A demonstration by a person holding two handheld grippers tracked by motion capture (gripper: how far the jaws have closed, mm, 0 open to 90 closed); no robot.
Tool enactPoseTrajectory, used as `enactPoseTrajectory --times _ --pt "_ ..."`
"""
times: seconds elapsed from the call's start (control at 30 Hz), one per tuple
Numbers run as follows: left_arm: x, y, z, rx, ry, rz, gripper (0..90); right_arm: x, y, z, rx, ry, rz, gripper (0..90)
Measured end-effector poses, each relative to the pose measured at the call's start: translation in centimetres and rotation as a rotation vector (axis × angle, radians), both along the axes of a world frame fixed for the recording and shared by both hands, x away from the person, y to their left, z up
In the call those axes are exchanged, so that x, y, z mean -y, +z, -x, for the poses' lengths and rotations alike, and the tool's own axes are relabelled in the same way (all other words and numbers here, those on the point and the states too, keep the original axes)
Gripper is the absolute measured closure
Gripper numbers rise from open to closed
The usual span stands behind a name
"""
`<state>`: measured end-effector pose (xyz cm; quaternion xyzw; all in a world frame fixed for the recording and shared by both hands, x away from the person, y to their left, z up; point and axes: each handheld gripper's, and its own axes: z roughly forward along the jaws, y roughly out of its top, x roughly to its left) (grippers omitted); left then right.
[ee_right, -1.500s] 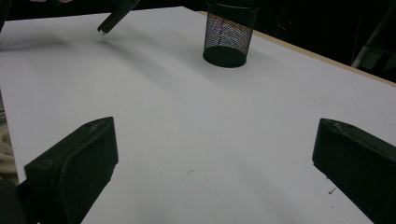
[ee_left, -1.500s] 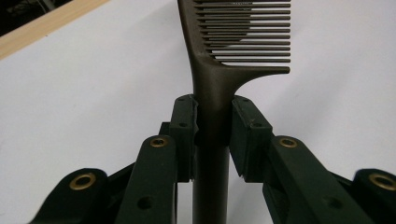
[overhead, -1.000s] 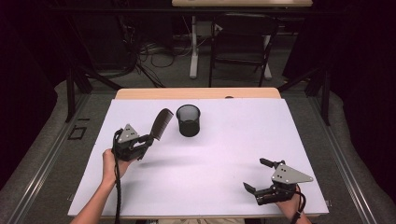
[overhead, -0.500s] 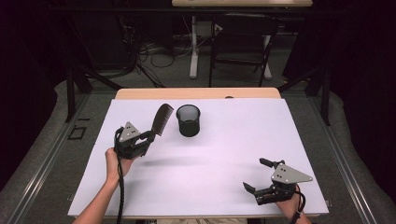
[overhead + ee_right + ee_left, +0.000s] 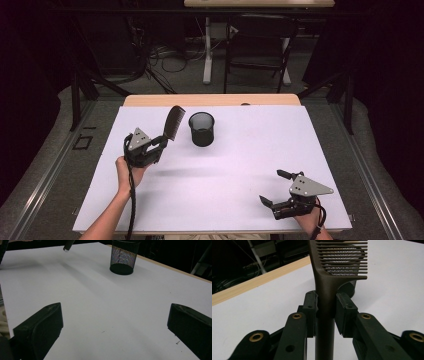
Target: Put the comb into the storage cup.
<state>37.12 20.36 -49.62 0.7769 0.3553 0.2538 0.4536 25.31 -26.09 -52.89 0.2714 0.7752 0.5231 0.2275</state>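
My left gripper (image 5: 159,143) is shut on the handle of a dark comb (image 5: 174,122), held above the white table at the left. The comb's toothed end points up and toward the black mesh cup (image 5: 201,128) just to its right. In the left gripper view the pads (image 5: 310,307) clamp the comb (image 5: 329,287) from both sides, with the mesh cup (image 5: 347,267) behind its teeth. My right gripper (image 5: 276,188) rests low near the front right corner, jaws wide apart with nothing between them. In the right gripper view the mesh cup (image 5: 124,256) stands far ahead.
The white sheet (image 5: 240,165) covers the table, with a wooden strip (image 5: 210,100) along the far edge. Dark floor, cables and chair legs (image 5: 240,65) lie beyond. The comb's handle end (image 5: 68,245) shows at the top of the right gripper view.
My left gripper has lifted a little and moved right toward the mesh cup with the comb. The right gripper has stayed put.
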Motion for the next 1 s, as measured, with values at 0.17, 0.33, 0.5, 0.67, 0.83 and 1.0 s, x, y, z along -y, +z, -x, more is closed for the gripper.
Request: enactPoseTrajectory --times 0.17,0.33,0.5,0.67,0.83,1.0 --pt "0.2 -0.1 -0.2 0.002 0.003 0.003 72.3 0.0 0.0 0.0 -0.008 -0.001 -0.003 0.0" --pt "0.2 -0.1 -0.4 0.002 0.005 0.014 72.3 0.0 -0.1 0.0 -0.006 -0.003 -0.004 0.0" --pt "0.4 0.0 -0.7 0.006 0.008 0.020 72.3 0.0 -0.1 -0.1 -0.008 -0.001 0.000 0.0" --pt "0.4 0.0 -0.9 0.005 0.011 0.029 72.3 0.0 -0.1 0.0 -0.007 -0.003 -0.004 0.0" --pt "0.6 0.0 -1.2 0.002 0.011 0.031 72.3 0.0 -0.1 0.0 -0.010 -0.003 0.000 0.0" --pt "0.8 0.2 -1.4 0.008 0.011 0.037 72.3 0.0 -0.1 -0.1 -0.009 -0.002 0.000 0.0"
